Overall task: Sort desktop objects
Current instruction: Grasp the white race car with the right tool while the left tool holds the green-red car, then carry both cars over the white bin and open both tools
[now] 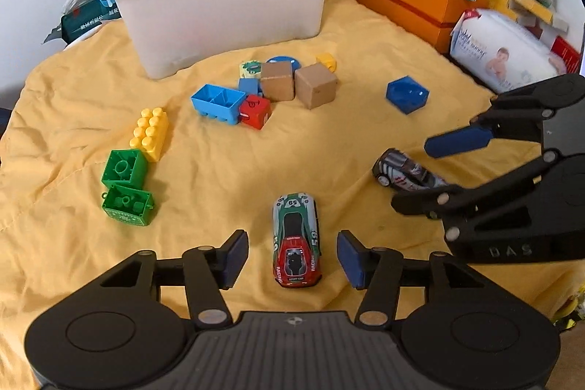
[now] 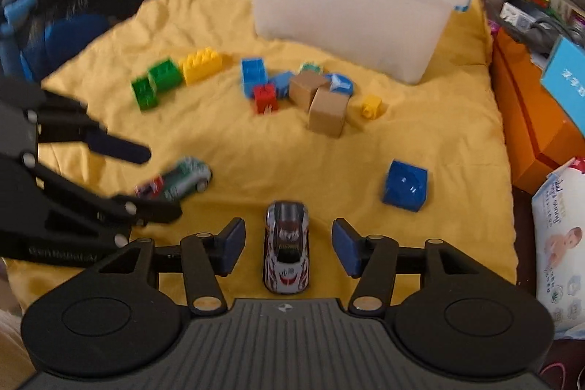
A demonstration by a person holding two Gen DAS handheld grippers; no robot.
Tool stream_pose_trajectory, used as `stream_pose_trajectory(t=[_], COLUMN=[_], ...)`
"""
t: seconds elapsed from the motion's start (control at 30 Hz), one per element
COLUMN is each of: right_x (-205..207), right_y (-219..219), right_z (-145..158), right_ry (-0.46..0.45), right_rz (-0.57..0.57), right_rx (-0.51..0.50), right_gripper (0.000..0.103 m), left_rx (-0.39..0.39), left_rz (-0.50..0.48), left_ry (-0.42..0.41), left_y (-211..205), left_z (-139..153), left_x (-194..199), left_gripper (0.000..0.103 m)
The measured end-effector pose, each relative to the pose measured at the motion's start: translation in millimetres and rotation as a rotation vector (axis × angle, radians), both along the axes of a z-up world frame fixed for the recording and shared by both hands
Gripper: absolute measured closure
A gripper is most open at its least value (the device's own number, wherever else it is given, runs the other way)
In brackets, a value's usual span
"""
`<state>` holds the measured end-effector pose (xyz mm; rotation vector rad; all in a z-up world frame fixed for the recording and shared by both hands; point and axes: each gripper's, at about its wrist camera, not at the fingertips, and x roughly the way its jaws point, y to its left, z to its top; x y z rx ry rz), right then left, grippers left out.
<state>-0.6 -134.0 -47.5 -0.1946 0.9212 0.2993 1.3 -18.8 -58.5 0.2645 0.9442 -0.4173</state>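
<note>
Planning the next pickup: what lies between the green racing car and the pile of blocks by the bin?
Only bare yellow cloth between green car and block pile; left wrist view.

Cloth [image 1: 329,152] yellow; car [image 1: 295,240] green-red, numbered; other car [image 2: 286,245] silver, red-black markings.

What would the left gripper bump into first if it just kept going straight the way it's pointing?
Most likely the green and red car. It lies on the yellow cloth between the open fingers of the left gripper, which touch nothing. Depth is hard to judge, but nothing else sits nearer in that line.
</note>
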Motion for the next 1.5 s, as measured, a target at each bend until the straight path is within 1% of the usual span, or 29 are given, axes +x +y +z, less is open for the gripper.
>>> stream_pose_trajectory(t=[0.07,0.2,0.33,0.4,0.43,0.47,0.5,0.53,0.6,0.63,0.67,0.7,0.8,0.9,1.03,1.1,1.17,1.23,1.33,1.37,1.43,1.5], right_x=[2,1,2,2,2,1,1,2,2,2,2,1,-2,-4,-5,-7,-3,2,8,12,21,34], right_y=[-1,-2,1,2,2,2,2,2,0,0,1,3,8,5,1,4,4,2,-2,-4,-7,-12], right_z=[-5,-11,-12,-13,-14,-14,-14,-15,-15,-15,-14,-12,-10,-3,15,23,23,25,34,38,46,56], right_ry=[0.023,0.032,0.032,0.033,0.033,0.031,0.033,0.035,0.039,0.039,0.040,0.043,0.036,0.041,-0.012,-0.071,-0.076,-0.067,-0.093,-0.101,-0.122,-0.160], right_rz=[-0.002,-0.017,-0.016,-0.013,-0.010,-0.010,-0.012,-0.011,-0.015,-0.010,0.002,0.025,0.050,0.045,0.039,0.058,0.071,0.069,0.068,0.067,0.061,0.050], right_rx=[0.013,-0.003,-0.021,-0.024,-0.023,-0.024,-0.022,-0.017,-0.006,-0.006,-0.008,-0.005,-0.042,-0.025,-0.043,-0.103,-0.125,-0.114,-0.112,-0.109,-0.102,-0.102], right_gripper=[0.047,0.049,0.050,0.052,0.052,0.052,0.052,0.052,0.052,0.057,0.066,0.070,0.070,0.070,0.070,0.070,0.070,0.070,0.070,0.070,0.070,0.070], left_rx=[0.005,-0.001,-0.031,-0.033,-0.034,-0.035,-0.034,-0.030,-0.044,-0.058,-0.070,-0.083,-0.094,-0.101,-0.092,-0.090,-0.088,-0.091,-0.093,-0.096,-0.095,-0.088], left_rz=[-0.001,-0.006,-0.005,-0.009,-0.012,-0.013,-0.013,-0.011,-0.009,-0.009,-0.010,-0.009,-0.014,-0.015,-0.023,-0.024,-0.021,-0.015,-0.007,-0.004,0.012,0.036], left_ry=[0.003,0.010,0.048,0.050,0.048,0.048,0.045,0.038,0.041,0.050,0.059,0.061,0.030,-0.019,-0.080,-0.101,-0.112,-0.124,-0.156,-0.173,-0.232,-0.279], left_y=[-2,-4,-3,-2,-2,-2,-2,-1,1,2,3,3,3,4,2,1,1,1,2,3,5,8], left_z=[-2,-5,-8,-10,-10,-10,-10,-10,-9,-8,-6,-4,8,25,45,51,54,59,69,74,88,101], left_x=[0,2,4,3,3,3,2,2,2,3,3,1,-2,-4,-4,-1,3,7,17,20,29,43], left_gripper=[0.046,0.046,0.051,0.051,0.053,0.059,0.063,0.070,0.070,0.070,0.070,0.070,0.070,0.070,0.070,0.070,0.070,0.070,0.070,0.070,0.070,0.070])
